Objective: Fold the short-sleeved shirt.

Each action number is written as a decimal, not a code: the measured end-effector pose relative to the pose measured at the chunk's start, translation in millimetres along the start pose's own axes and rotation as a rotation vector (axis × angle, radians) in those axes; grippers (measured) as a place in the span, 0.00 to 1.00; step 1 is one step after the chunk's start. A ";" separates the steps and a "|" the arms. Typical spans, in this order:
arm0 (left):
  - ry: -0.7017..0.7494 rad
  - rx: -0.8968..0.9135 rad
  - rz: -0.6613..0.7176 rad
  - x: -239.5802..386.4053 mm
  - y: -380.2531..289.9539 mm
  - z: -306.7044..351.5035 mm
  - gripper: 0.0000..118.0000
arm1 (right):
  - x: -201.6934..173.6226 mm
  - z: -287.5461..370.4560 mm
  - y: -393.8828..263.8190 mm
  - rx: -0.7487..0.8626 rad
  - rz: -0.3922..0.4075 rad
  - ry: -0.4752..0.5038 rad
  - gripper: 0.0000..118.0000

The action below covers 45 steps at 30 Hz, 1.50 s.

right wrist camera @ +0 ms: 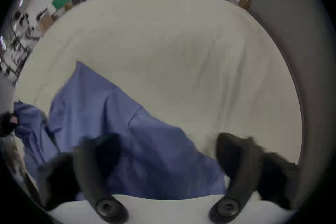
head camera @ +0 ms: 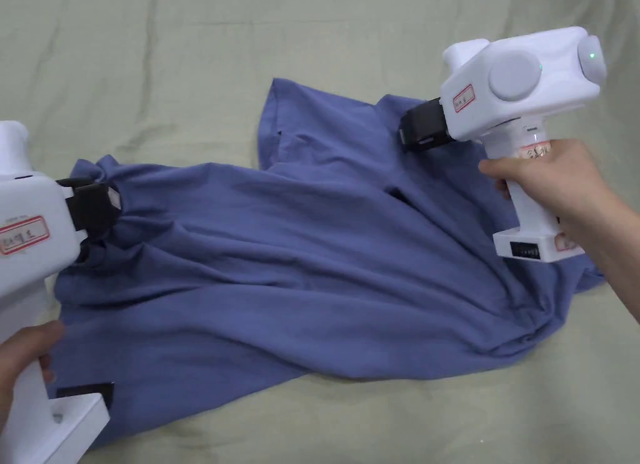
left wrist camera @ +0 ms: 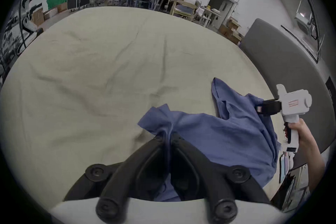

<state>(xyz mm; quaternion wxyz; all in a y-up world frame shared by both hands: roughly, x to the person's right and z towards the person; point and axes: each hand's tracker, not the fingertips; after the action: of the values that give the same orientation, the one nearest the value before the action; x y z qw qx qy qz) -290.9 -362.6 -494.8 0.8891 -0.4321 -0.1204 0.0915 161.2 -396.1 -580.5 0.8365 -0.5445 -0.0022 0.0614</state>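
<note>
Shirt (head camera: 300, 265), blue and short-sleeved, sprawled rumpled across pale green sheet (head camera: 187, 65), one sleeve (head camera: 294, 115) pointing away toward far side, hem side bunched near right hand (head camera: 556, 178). Not yet flat, no fold made.

Left gripper (left wrist camera: 168, 137) clamped on gathered pinch of fabric at shirt's left edge: jaws together in left gripper view, cloth puckered between tips and fanning out beyond them. Same pinch visible in head view, folds radiating from black jaws at left.

Right gripper (right wrist camera: 167, 153) with jaws spread wide apart, blue cloth lying beneath and between them, nothing gripped. Right gripper view smeared by blur, so contact with fabric hard to judge; probably hovering just above it. In head view, nose of that tool over upper right part of shirt, near shoulder area.

Step in hand, by appearance: spreading and straightening before any fold, one side secured, other side awaiting a hold.

Next move calls for lowering right tool onto an edge or corner opposite left pinch, closing on a single clean layer rather than a wad, then drawing both apart to pull wrinkles out and lay body flat with sleeves out. Care needed with bunched lower right portion, likely to stay tucked under unless lifted clear.
</note>
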 end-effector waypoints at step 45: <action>0.214 0.720 -0.143 28.5 401.2 257.6 0.02 | 71.8 437.2 199.1 0.949 -0.340 -0.041 0.05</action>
<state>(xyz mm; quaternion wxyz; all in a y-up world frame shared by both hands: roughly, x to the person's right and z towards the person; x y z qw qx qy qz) -362.8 81.9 -654.2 0.9956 -0.0896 -0.0167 0.0202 181.7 89.2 -588.5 0.9898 -0.0948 -0.0789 -0.0709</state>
